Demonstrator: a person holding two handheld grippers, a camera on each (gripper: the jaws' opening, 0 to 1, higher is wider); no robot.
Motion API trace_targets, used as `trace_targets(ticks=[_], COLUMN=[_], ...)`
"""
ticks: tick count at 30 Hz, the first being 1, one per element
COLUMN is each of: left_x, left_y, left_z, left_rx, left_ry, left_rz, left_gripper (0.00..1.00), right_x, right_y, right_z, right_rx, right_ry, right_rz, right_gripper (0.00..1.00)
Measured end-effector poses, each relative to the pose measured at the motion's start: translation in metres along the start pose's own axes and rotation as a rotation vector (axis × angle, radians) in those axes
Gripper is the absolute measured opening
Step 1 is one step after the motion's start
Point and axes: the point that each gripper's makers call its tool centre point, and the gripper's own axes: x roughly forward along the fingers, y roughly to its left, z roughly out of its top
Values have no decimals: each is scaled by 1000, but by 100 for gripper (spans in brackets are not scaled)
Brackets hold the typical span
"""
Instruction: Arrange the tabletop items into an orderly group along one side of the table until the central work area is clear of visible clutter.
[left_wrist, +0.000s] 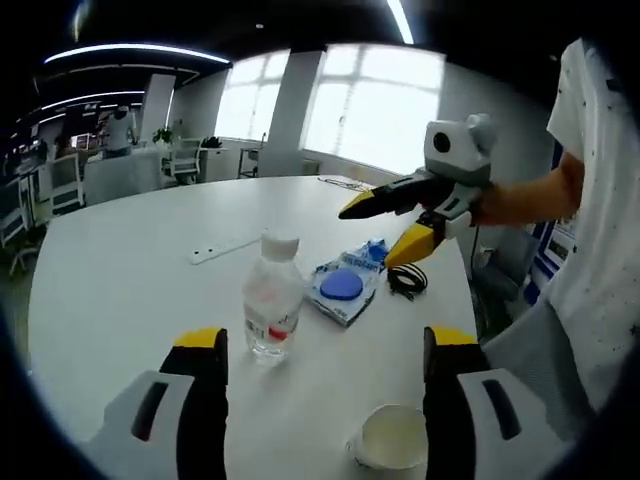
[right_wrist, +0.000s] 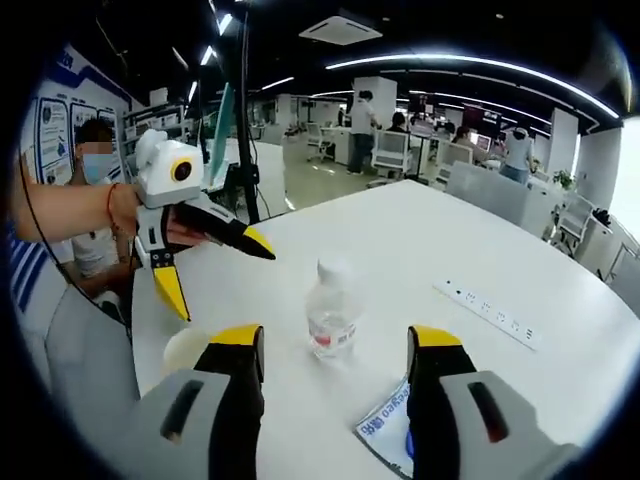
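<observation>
Both grippers are spread and empty: left gripper (left_wrist: 325, 345), right gripper (right_wrist: 335, 345). The clear plastic water bottle with a red label (left_wrist: 272, 300) stands mid-counter (left_wrist: 130, 260), between them. Grip its body squarely, low, keeping it upright.

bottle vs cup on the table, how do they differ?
The water bottle is clear plastic with a white cap on and a red-marked label; the paper cup is opaque white, with no lid. The bottle stands taller and narrower than the low, wide cup. In the left gripper view the bottle sits nearer the table's middle, the cup closer to the edge. Both stand upright on the white table, ungripped.
</observation>
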Motion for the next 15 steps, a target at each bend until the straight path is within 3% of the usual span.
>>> trace_targets(ticks=[15], left_x=[-41], left_y=[-25], left_z=[-11], left_rx=[-13], left_ry=[-21], left_rz=[60], left_gripper=[84], right_x=[1], right_y=[52], right_z=[-28], right_rx=[72], right_ry=[131], right_rz=[88], right_gripper=[55])
